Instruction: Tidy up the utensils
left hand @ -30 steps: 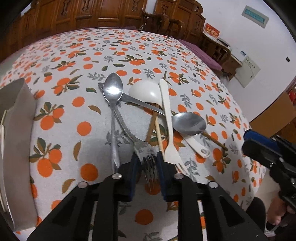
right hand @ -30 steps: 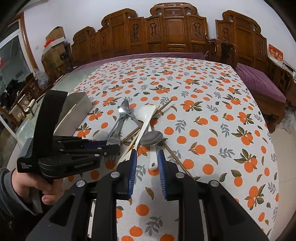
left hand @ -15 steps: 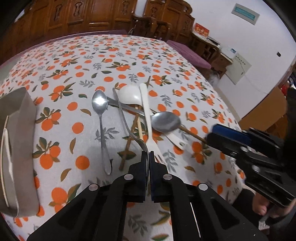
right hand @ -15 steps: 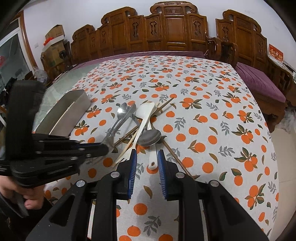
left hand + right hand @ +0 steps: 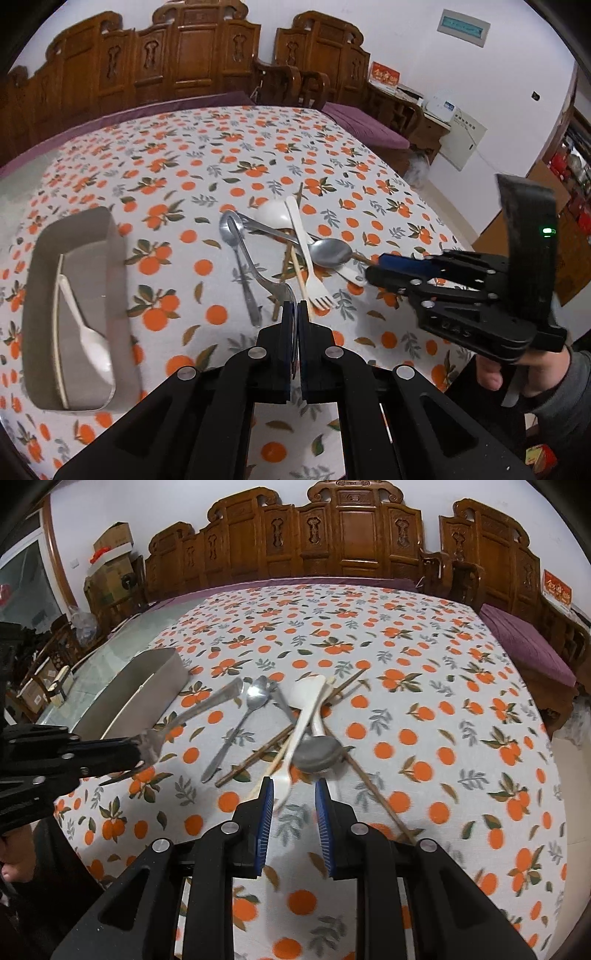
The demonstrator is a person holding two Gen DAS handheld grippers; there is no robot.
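Observation:
My left gripper [image 5: 295, 308] is shut on the tined end of a metal fork [image 5: 255, 266] and holds it above the table; from the right wrist the fork [image 5: 192, 716] sticks out of the left gripper [image 5: 138, 755]. My right gripper [image 5: 293, 797] is open and empty over the near end of the utensil pile: a metal spoon [image 5: 245, 716], a white plastic fork [image 5: 308, 262], a white ladle spoon [image 5: 304, 694], a second metal spoon [image 5: 319, 753] and wooden chopsticks [image 5: 255, 757]. A grey tray [image 5: 110, 266] at left holds a white plastic spoon [image 5: 86, 332].
The table carries an orange-print cloth [image 5: 424, 686]. Carved wooden chairs [image 5: 351, 535] line the far side. The right gripper body [image 5: 472, 295] and hand sit at the table's right edge. Boxes [image 5: 110, 554] stand at far left.
My left gripper closed on the metal fork's tines and lifted it up and back off the pile. My right gripper moved a little toward the pile, staying open.

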